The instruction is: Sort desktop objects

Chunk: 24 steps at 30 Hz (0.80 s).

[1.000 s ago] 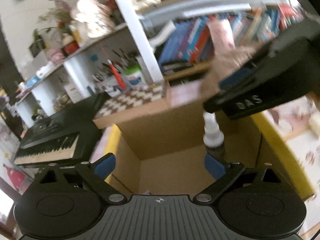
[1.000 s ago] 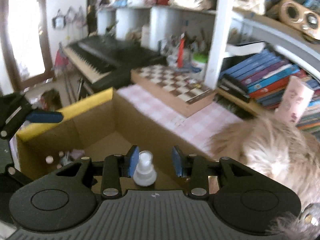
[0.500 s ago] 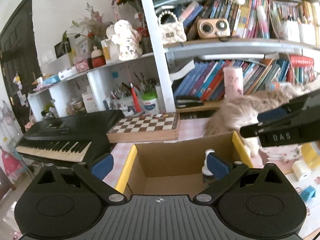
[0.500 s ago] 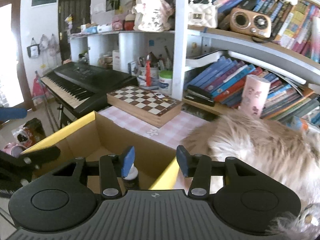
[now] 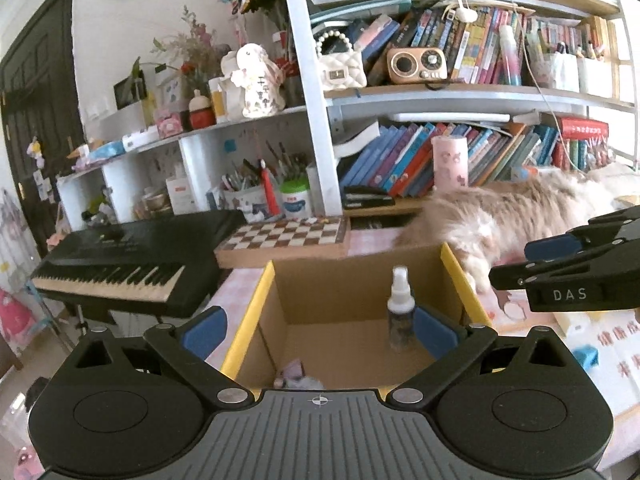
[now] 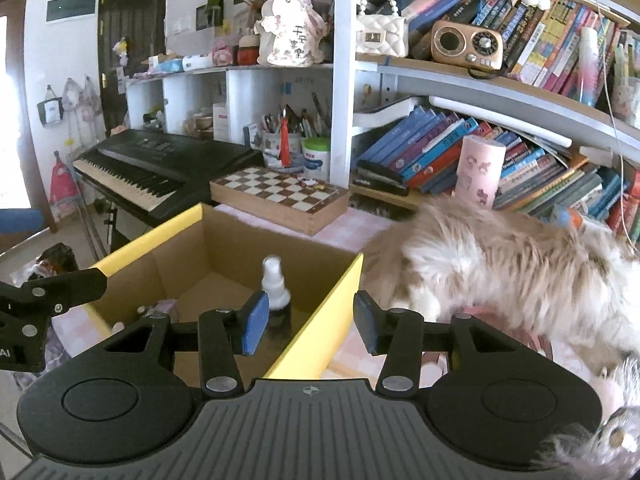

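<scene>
In the left wrist view the left tongs point(image 5: 320, 330) are seen spread wide with nothing between the blue pads, hung over the near rim of an open cardboard box point(image 5: 454, 268) with yellow-edged flaps. Inside the box a small spray bottle point(image 5: 399, 308) with a white top and dark body is stood upright on the floor of the box, toward 3 o'clock, just beside the right pad but not pressed by it; a few small pinkish items point(image 5: 294, 374) are lying at the near wall. At 3 o'clock the right tongs point(image 5: 520, 264) are seen from the side, beyond the box's right flap. In the right wrist view the right tongs point(image 6: 306, 322) are parted and empty, having just been opening, with the yellow right flap of the box point(image 6: 320, 320) running up between the pads; the spray bottle point(image 6: 275, 282) is seen behind the left pad, inside the box and free of the tongs. The left tongs point(image 6: 48, 292) are visible at 9 o'clock. A fluffy cream-and-tan animal point(image 6: 500, 264), blurred, is on the pink checked bench point(image 6: 352, 220) at 2 o'clock of the box. Farther back a wooden chessboard point(image 6: 276, 192) is lying at 12 o'clock, a black keyboard point(image 6: 160, 168) at 10 o'clock, and a pink cylinder point(image 6: 478, 170) is stood before leaning books on the shelf point(image 6: 520, 96).
</scene>
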Motion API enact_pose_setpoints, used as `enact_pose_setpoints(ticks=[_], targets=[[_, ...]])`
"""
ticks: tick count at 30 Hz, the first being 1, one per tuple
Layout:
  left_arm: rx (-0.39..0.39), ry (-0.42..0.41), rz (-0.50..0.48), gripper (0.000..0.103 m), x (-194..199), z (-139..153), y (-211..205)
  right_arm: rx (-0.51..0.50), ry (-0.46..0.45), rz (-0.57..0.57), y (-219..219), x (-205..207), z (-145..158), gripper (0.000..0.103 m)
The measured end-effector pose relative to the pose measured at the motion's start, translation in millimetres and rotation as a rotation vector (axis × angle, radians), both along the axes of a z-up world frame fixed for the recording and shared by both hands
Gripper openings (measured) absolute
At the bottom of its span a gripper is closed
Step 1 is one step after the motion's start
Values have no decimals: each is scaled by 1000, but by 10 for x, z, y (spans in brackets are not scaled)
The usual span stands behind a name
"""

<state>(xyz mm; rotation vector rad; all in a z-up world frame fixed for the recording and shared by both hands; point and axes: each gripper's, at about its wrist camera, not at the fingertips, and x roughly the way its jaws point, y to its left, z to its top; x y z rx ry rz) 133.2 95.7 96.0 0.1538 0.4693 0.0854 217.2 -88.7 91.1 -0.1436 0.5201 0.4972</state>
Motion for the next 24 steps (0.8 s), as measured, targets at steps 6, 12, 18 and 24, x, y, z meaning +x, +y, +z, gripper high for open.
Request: enact_pose_setpoints(ticks=[6, 12, 18, 24], targets=[[-7, 29, 7, 101, -315, -85, 38, -7, 28, -13, 15, -373, -87, 44], [-21, 48, 13, 101, -580, -171, 45, -10, 41, -41, 25, -737, -186, 44], [-47, 33, 54, 101, -867, -254, 28, -32, 44, -61, 61, -1058, -287, 44], [-52, 56, 47, 101, -1105, -371, -39, -13, 63, -100, 59, -1328, -381, 44]])
